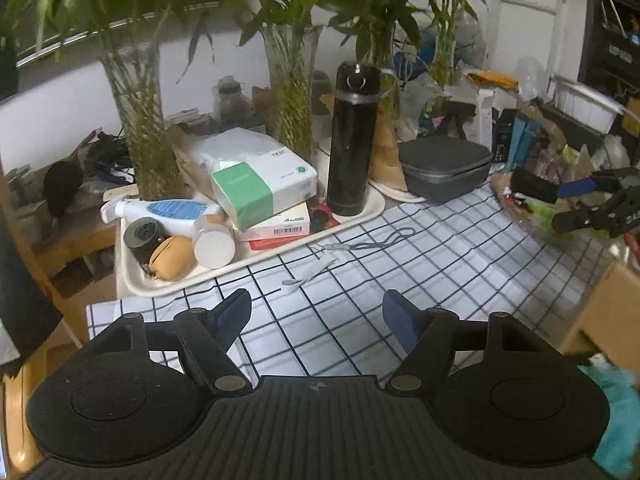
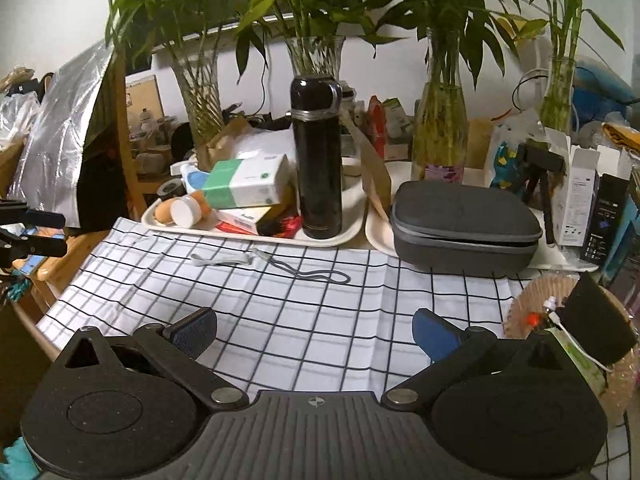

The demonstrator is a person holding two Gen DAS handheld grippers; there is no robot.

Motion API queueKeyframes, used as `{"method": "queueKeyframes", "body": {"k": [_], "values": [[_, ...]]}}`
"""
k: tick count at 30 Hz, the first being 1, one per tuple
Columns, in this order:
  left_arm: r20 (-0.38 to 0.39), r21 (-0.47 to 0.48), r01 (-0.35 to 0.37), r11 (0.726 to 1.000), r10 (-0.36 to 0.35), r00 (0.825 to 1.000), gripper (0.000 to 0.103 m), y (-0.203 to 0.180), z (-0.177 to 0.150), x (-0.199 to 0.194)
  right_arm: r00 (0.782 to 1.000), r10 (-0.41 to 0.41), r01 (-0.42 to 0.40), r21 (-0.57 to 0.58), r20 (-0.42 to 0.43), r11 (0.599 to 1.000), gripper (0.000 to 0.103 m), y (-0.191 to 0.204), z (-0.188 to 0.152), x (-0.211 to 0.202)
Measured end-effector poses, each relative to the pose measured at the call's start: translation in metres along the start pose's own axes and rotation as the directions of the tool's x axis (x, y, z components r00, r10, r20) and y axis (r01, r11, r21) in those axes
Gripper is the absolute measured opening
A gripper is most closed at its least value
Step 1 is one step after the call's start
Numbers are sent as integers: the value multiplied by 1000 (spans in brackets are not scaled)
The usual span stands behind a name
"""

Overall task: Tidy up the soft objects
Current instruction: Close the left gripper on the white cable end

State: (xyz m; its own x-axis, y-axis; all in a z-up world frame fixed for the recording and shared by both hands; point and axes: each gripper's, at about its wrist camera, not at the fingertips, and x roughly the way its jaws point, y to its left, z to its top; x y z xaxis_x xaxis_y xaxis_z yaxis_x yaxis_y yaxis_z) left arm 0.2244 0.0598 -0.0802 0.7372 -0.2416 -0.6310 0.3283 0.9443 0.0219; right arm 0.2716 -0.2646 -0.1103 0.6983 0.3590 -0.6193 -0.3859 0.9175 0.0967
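Left wrist view cuts off a teal cloth (image 1: 618, 412) at the counter's right edge. Both the left hand-held gripper (image 1: 316, 320) and right hand-held gripper (image 2: 314, 332) gape wide, empty, over bare checked cloth (image 2: 280, 320).

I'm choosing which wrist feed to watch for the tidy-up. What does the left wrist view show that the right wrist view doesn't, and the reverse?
Only the left wrist view shows a cardboard box with turquoise fabric beside it, at the right edge. Only the right wrist view shows a silver foil bag at the left. Both show the black flask upright on its tray, the grey zip case, the grey lanyard on the checked cloth, and both grippers, left and right, open and empty.
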Motion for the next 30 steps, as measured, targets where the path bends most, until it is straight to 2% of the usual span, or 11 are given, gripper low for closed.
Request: {"method": "queueKeyframes", "body": {"k": [11,14,19,23,30], "values": [[-27,58,3,998,-1,1000,72,8,-4,80,998,-9,5,-66,-64,998,103,-3,-1,41],[-25,101,-32,994,35,999,69,6,-7,100,997,-14,8,-76,-76,997,103,-3,0,48],[-34,154,-53,987,58,998,59,6,-11,133,995,7,-11,-41,-103,999,103,-4,3,62],[-32,213,-81,974,90,995,57,2,-14,156,994,7,-11,-40,-113,999,103,-2,6,70],[-30,266,-66,962,76,997,53,2,-11,180,991,29,-25,35,-127,999,103,-9,11,77]]}}
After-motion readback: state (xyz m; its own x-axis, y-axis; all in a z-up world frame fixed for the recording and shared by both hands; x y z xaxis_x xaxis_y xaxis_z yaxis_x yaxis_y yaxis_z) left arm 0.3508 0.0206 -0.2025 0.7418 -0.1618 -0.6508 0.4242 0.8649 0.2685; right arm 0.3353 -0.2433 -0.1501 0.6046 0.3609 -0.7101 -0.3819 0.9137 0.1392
